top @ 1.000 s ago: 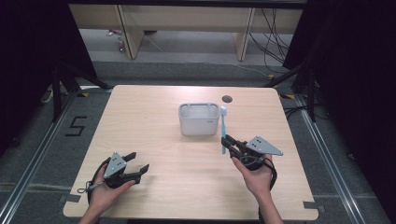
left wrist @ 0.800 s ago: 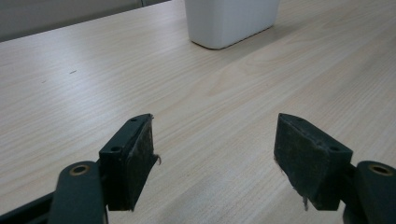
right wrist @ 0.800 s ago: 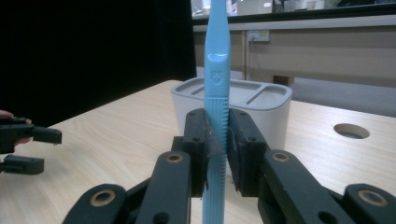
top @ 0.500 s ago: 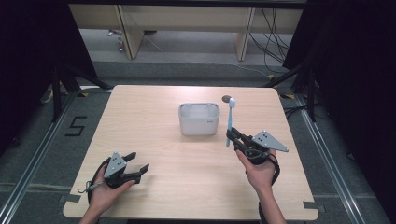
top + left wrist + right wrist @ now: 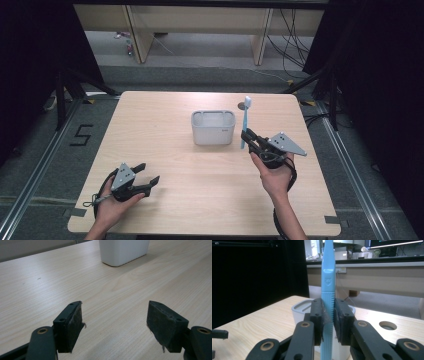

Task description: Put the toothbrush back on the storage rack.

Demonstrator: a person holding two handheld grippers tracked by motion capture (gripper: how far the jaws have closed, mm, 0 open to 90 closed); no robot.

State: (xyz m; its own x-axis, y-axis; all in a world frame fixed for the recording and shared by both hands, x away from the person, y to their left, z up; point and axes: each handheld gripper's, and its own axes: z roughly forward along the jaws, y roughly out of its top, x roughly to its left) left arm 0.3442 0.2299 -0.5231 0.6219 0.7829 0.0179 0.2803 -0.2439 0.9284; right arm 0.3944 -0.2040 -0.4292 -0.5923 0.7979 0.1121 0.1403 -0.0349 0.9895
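A light blue toothbrush [image 5: 245, 122] stands upright, bristle head on top, clamped low on its handle by my right gripper [image 5: 246, 136] just right of a white rectangular holder [image 5: 213, 127] at the table's middle. In the right gripper view the blue toothbrush [image 5: 328, 280] rises between the shut jaws of the right gripper [image 5: 328, 315], with the white holder [image 5: 299, 308] behind them. My left gripper [image 5: 148, 173] rests low at the front left, open and empty. The left gripper view has the left gripper [image 5: 113, 322] spread wide over bare wood, the holder [image 5: 123, 251] far ahead.
The light wooden table [image 5: 165, 125] has a round cable hole [image 5: 242, 105] behind the holder. Black curtains flank both sides. A wooden bench and cables lie on the floor beyond the far edge.
My right gripper has lifted and moved toward the far edge with the toothbrush, which turned from slanted to upright. The left gripper has stayed put.
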